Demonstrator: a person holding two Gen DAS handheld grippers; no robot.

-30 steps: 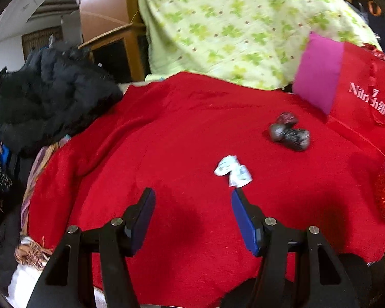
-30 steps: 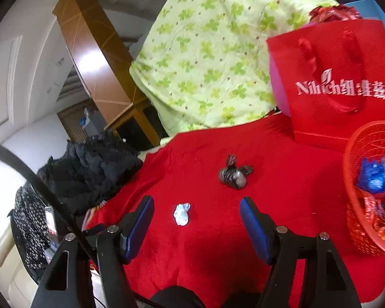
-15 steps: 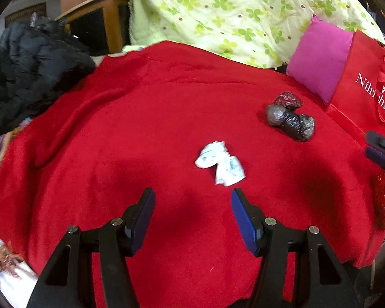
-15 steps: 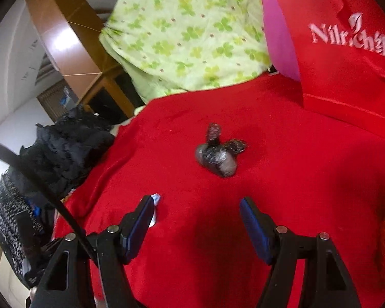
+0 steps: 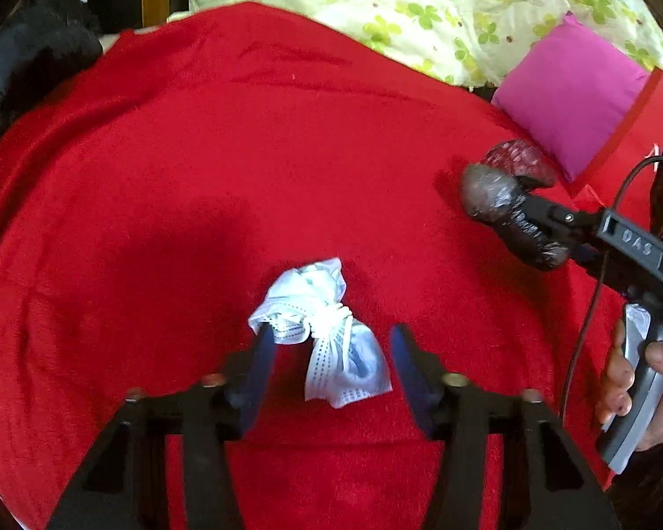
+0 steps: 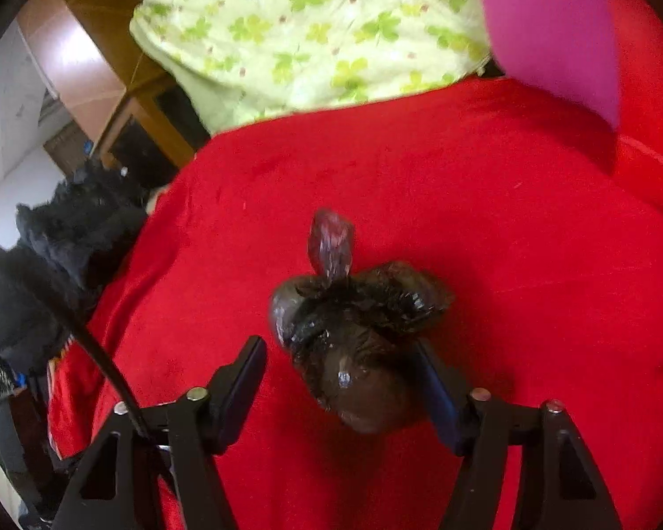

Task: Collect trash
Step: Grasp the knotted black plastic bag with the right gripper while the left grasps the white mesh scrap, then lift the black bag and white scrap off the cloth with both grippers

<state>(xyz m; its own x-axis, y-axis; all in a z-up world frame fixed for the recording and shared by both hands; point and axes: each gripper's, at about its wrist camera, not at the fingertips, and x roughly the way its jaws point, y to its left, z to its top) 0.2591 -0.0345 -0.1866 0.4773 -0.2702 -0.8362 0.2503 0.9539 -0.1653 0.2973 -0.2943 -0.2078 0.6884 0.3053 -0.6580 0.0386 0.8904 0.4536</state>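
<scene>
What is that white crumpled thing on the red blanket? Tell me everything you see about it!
The white face mask looks like thin, pale blue-white pleated fabric, bunched up and knotted round the middle with its own white ear loops. It lies crumpled on the red blanket, between the fingers of the left hand-held gripper, whose jaws have just been closing. Its left corner meets the left finger; the right finger stands clear.

"DAS" embossed on right claw (image 5: 526, 216) body.

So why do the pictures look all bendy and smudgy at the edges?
Left wrist view: the fisheye lens curves the red cloth and blackens the corners; a dark shadow lies left of the white mask. Right wrist view: the pink cushion and green quilt look soft and smeared, and small glints shine on the black bag.
</scene>
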